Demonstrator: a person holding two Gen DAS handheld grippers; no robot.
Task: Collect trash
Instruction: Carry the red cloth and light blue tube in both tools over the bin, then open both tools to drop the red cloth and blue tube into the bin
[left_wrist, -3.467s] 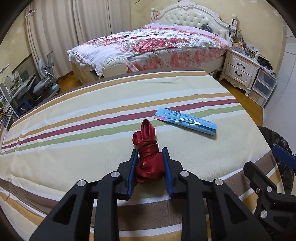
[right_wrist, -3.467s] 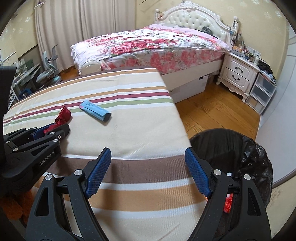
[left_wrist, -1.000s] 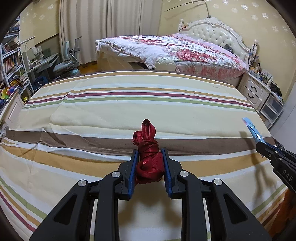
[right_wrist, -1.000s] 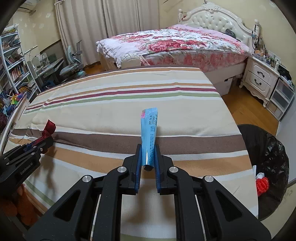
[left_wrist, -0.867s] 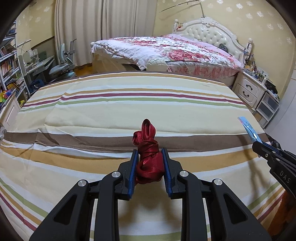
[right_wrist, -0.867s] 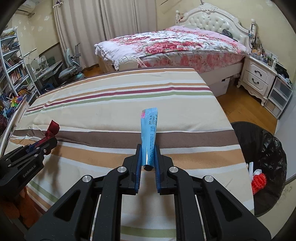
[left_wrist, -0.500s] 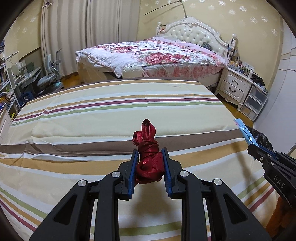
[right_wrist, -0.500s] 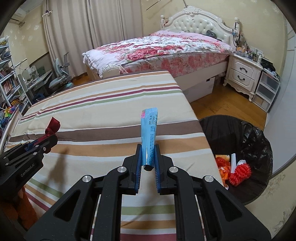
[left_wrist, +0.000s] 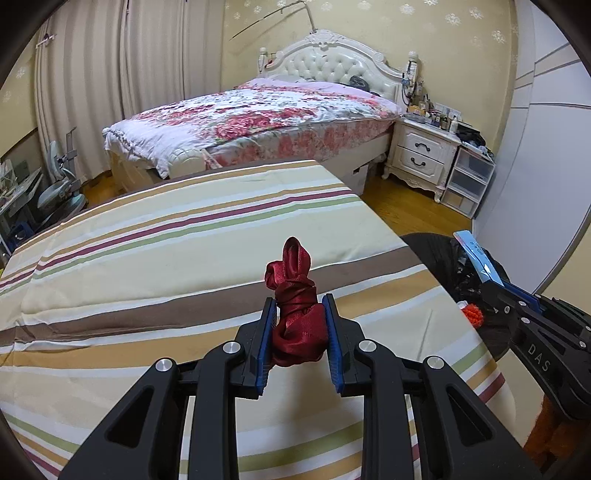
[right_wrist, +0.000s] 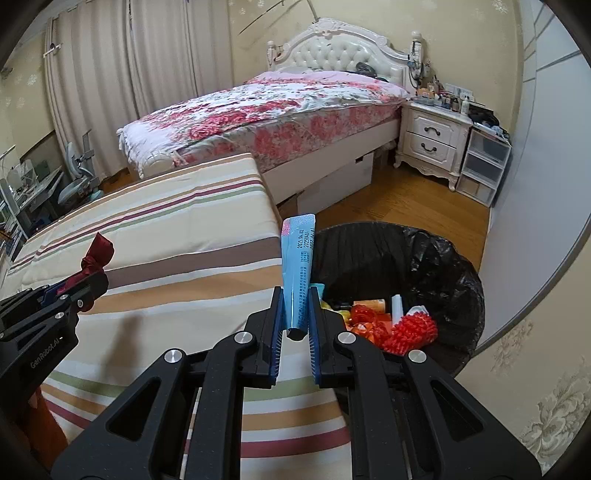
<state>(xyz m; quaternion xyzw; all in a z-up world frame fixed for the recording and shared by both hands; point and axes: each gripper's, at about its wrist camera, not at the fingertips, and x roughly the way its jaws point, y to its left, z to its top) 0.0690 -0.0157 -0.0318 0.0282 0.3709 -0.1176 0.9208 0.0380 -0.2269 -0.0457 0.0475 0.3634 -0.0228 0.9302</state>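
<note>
Red ribbon (left_wrist: 297, 306) is pinched in the left gripper (left_wrist: 298, 334) at frame centre; the right gripper (right_wrist: 296, 319) clamps a blue wrapper (right_wrist: 298, 267) beside the bin (right_wrist: 448, 258) at right.

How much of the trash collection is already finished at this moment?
Done: the trash bin already holds several items, among them a red frilly piece. In hand: the left gripper is shut on the red ribbon, the right gripper on the blue wrapper, near the bin's edge. Left: dropping both in. No other trash shows on the striped sheet.
</note>
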